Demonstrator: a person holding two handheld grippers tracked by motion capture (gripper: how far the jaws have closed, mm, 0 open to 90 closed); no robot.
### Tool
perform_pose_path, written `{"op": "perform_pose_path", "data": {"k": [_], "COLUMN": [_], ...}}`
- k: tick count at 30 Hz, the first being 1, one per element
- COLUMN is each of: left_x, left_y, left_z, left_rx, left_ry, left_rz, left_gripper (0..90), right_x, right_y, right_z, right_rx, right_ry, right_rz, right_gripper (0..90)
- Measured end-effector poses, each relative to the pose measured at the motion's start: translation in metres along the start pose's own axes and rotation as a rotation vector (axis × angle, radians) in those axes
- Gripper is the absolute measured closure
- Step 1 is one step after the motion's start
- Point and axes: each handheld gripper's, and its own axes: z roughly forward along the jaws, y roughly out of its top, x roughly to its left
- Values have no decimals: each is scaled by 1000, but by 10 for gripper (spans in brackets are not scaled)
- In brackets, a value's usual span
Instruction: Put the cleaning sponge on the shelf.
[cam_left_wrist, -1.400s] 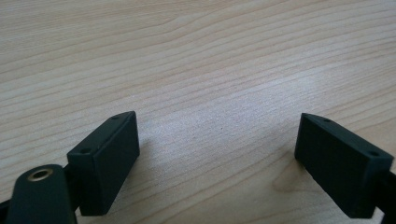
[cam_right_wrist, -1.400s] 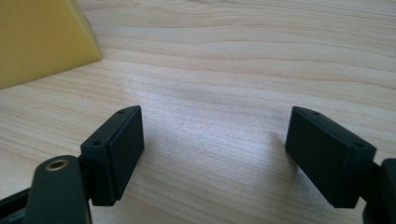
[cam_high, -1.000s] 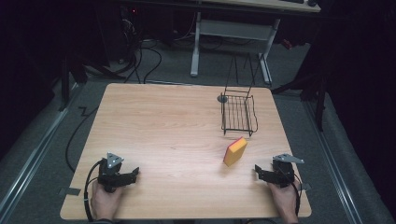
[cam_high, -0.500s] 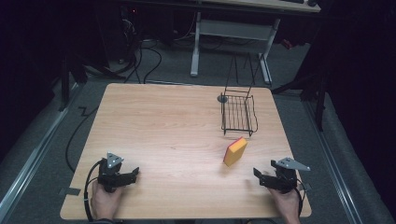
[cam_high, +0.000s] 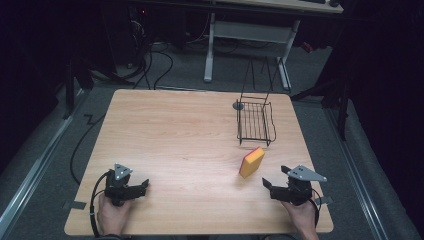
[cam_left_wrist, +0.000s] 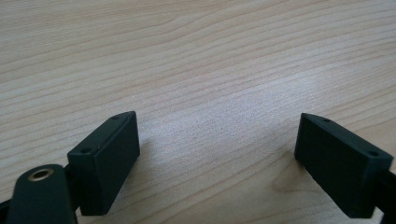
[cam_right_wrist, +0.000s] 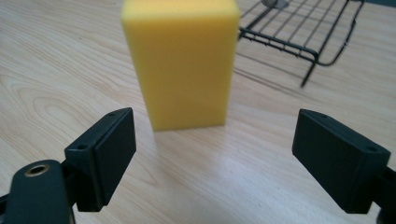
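sponge (cam_high: 251, 162): stands on end, long axis upright, lower right of the high view, on the bench (cam_high: 180, 150)
rack (cam_high: 255, 122): just behind the sponge
right tool (cam_high: 274, 180): jaws just opening, wide, nothing between, sponge ahead
left tool (cam_high: 142, 186): wide, holding nothing

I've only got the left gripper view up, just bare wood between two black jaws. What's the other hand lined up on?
Observer: A yellow sponge, standing on end, straight ahead of the right hand-held gripper.
Operator: Is it gripped?
Observer: No. The jaws have just been opening and stand wide, with nothing between them; the sponge is a little beyond their tips.
Operator: Anything else nearby?
Observer: A black wire basket sits just behind the sponge, apart from it, toward the far right corner of the table.
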Motion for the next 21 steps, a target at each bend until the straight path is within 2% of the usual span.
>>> {"op": "perform_pose_path", "data": {"k": [13, 21], "left_x": [0, 0], "left_y": [0, 0], "left_z": [0, 0], "left_rx": [0, 0], "left_ry": [-1, -1], "left_rz": [-1, 0], "left_gripper": [146, 146], "right_x": [11, 13], "right_y": [28, 36], "right_z": [16, 26], "right_rx": [-13, -13], "right_ry": [39, 48], "right_rz": [-44, -54], "right_gripper": [75, 48]}}
